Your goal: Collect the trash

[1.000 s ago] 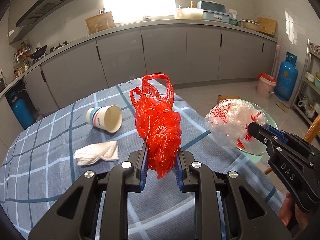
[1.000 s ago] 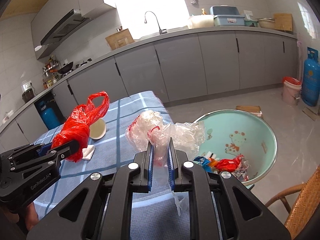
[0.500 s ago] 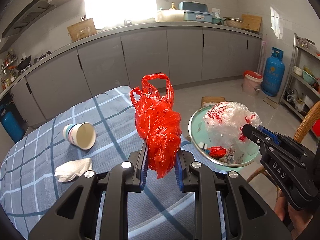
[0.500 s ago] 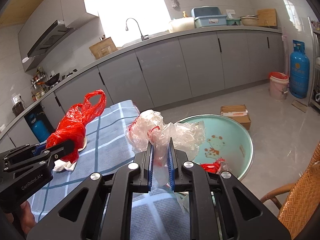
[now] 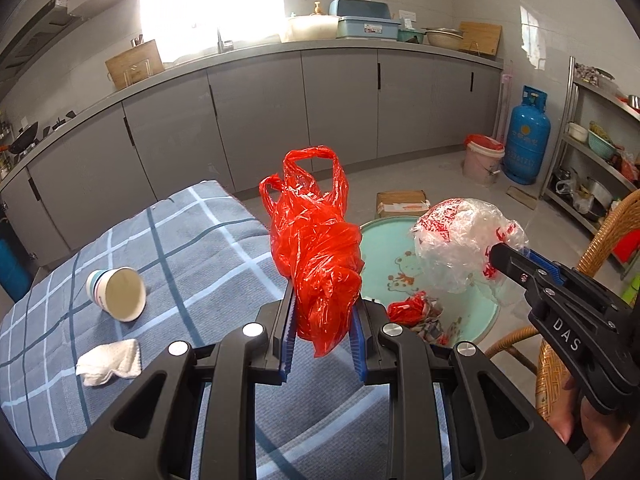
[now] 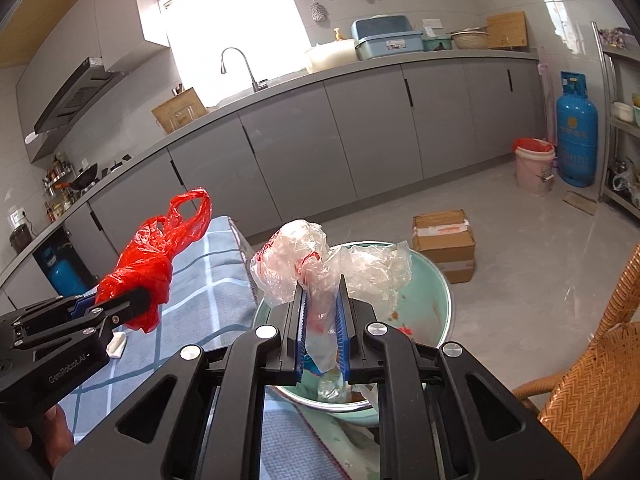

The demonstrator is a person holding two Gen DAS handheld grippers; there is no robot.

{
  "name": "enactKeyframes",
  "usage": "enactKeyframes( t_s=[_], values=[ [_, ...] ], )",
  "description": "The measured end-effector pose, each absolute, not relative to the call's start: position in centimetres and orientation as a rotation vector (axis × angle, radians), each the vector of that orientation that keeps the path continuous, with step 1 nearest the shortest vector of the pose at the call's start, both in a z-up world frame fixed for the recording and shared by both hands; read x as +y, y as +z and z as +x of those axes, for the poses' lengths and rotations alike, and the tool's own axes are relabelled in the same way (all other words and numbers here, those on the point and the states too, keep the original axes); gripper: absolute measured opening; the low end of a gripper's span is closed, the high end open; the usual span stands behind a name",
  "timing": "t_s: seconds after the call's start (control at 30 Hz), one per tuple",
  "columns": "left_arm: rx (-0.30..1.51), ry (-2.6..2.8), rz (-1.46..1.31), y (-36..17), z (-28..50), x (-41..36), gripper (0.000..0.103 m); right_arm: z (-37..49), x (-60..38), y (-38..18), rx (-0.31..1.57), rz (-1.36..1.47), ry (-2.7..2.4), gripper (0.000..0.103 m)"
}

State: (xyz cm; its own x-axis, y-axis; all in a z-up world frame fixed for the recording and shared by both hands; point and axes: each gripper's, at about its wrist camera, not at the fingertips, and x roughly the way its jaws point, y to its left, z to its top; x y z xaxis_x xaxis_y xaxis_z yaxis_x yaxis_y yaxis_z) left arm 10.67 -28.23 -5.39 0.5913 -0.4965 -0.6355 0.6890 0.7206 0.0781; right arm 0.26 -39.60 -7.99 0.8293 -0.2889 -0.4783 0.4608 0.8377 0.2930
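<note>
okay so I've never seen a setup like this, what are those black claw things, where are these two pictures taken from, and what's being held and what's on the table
The black claws are handheld two-finger grippers, one in each of a person's hands; each carries a wide-angle camera looking along its fingers. One picture comes from the left gripper, shut on a crumpled red plastic bag. The other comes from the right gripper, shut on a clear plastic bag, held above a mint-green basin that already holds some rubbish. On the blue checked tablecloth lie a tipped-over paper cup and a crumpled white tissue.
</note>
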Motion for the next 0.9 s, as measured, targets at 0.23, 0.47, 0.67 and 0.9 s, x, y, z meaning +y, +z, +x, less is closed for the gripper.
enactKeyframes(
  t_s=[0.23,0.47,0.67,0.9],
  values=[
    [0.63,-0.742,0.35,-5.8,10.9,-30.5,0.024,0.2,-41.1,-8.0,0.435,0.413,-0.435,0.014],
    [0.648,-0.761,0.356,-6.6,11.5,-32.6,0.024,0.7,-42.3,-7.9,0.439,0.41,-0.443,0.015],
    [0.674,-0.783,0.368,-7.8,11.9,-34.1,0.024,1.8,-43.0,-8.9,0.468,0.412,-0.434,0.016],
    [0.684,-0.792,0.37,-8.8,12.5,-35.1,0.032,2.9,-44.2,-9.7,0.487,0.415,-0.444,0.028]
  ],
)
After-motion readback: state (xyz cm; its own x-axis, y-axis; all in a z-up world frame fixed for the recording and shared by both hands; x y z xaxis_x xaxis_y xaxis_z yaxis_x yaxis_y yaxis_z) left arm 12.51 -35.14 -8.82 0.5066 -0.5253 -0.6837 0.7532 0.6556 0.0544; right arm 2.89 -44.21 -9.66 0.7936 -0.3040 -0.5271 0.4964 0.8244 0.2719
